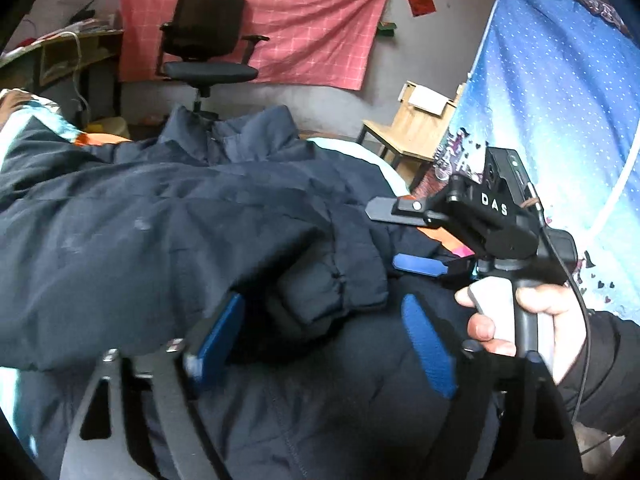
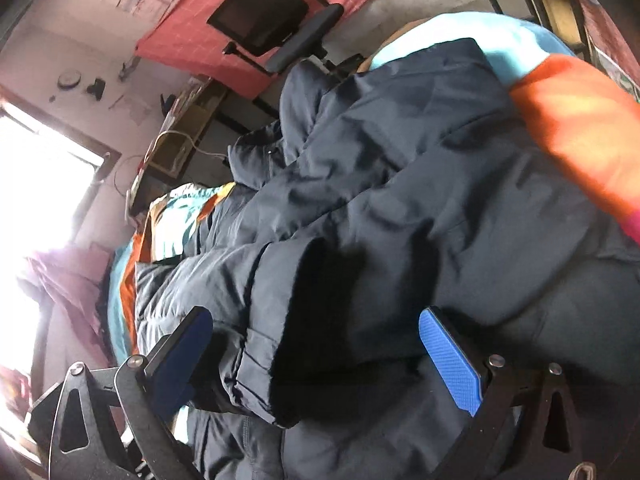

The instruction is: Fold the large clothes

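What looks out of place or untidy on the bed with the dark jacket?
Nothing is spilled or damaged. The navy padded jacket lies rumpled on the colourful bedspread, not flat, with one sleeve cuff thrown across its body. The office chair only seems tilted in the right wrist view because that camera is rolled.

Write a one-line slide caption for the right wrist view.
Right gripper, jaws open, straddles the cuff of a navy padded jacket spread over a colourful bedspread.

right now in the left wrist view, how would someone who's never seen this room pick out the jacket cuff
Start at the big navy jacket spread over the orange and light blue bedding. Follow its folded sleeve toward the camera to the left gripper: the cuff is the rolled, stitched end between the blue pads, darker inside than the smooth fabric around.
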The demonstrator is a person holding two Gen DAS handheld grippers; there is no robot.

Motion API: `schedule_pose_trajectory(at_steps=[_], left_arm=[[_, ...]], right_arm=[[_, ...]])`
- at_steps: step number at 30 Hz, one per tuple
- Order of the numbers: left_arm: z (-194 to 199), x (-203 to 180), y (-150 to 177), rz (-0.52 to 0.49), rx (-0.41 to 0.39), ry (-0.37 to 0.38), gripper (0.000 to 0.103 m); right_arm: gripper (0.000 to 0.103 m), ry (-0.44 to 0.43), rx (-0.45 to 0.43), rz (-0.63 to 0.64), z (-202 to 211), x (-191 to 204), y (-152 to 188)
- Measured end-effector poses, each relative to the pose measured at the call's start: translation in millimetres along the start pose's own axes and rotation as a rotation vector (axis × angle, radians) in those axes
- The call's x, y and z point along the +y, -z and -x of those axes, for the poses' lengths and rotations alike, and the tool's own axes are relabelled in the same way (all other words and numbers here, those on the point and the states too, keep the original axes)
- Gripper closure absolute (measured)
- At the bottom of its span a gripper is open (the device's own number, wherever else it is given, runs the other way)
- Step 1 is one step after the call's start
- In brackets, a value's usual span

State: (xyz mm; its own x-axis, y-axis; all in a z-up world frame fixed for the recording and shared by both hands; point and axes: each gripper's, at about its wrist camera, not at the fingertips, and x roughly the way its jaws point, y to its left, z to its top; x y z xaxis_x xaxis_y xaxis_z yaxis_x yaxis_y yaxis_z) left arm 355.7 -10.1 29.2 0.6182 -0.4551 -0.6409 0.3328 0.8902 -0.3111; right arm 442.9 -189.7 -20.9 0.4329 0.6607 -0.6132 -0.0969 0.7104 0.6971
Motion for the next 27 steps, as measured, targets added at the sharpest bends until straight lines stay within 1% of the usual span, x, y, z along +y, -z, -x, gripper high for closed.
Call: schedule_pose_trajectory(at_steps=[1, 4, 6, 8, 9, 10, 11, 12, 13, 16, 17, 19, 21, 23, 25, 27], left_arm=[[4.6, 1.8, 0.4, 0.005, -0.002, -0.015, 0.009], [16.7, 6.3, 3.7, 0.009, -0.015, -0.096, 0.008], [22.8, 11.9, 4.0, 0.021, -0.013, -0.120, 0.008], [29.9, 18.9, 5.6, 0.043, -0.016, -0.132, 0.007], [33.9, 22.8, 6.3, 0.057, -0.019, -0.142, 0.004], [38.4, 26.6, 7.1, 0.068, -0.025, -0.152, 0.002], [43.5, 30.7, 7.9, 0.077, -0.033, -0.162, 0.002], [49.7, 34.8, 8.9, 0.084, -0.042, -0.175, 0.002], [57.1, 38.9, 9.9, 0.087, -0.051, -0.188, 0.002], [83.1, 55.3, 14.5, 0.094, -0.091, -0.234, 0.002], [92.0, 61.9, 16.9, 0.099, -0.108, -0.254, 0.002], [111.1, 77.1, 21.2, 0.126, -0.143, -0.300, 0.002], [124.4, 90.8, 25.5, 0.155, -0.167, -0.337, 0.002], [133.0, 104.2, 28.7, 0.182, -0.172, -0.382, 0.002], [137.0, 114.9, 28.9, 0.209, -0.178, -0.412, 0.002], [140.6, 125.7, 27.3, 0.246, -0.185, -0.444, 0.002]], right_arm=[[0.000, 0.000, 0.002, 0.011, -0.6, 2.9, 2.3], [0.000, -0.012, 0.016, 0.017, -4.7, 9.6, 13.5], [0.001, -0.019, 0.029, 0.022, -9.5, 13.6, 20.7], [0.011, -0.010, 0.038, 0.035, -13.3, 19.4, 28.2], [0.016, -0.007, 0.040, 0.037, -15.7, 21.8, 30.0], [0.030, -0.018, 0.047, 0.031, -16.7, 24.1, 33.2], [0.043, -0.022, 0.056, 0.023, -18.1, 25.0, 34.5], [0.046, -0.010, 0.062, 0.017, -19.4, 27.2, 36.4], [0.055, 0.002, 0.055, 0.026, -17.5, 30.4, 39.9], [0.080, 0.009, 0.054, 0.052, -13.7, 40.3, 45.7], [0.092, 0.010, 0.051, 0.056, -12.5, 43.0, 46.7], [0.094, -0.002, 0.044, 0.080, -6.1, 50.9, 47.6], [0.095, 0.003, 0.011, 0.129, 2.3, 63.7, 47.8], [0.096, 0.002, -0.040, 0.199, 17.5, 79.5, 46.4], [0.096, 0.002, -0.091, 0.239, 34.0, 91.8, 41.1], [0.096, 0.009, -0.171, 0.259, 57.1, 100.5, 30.8]])
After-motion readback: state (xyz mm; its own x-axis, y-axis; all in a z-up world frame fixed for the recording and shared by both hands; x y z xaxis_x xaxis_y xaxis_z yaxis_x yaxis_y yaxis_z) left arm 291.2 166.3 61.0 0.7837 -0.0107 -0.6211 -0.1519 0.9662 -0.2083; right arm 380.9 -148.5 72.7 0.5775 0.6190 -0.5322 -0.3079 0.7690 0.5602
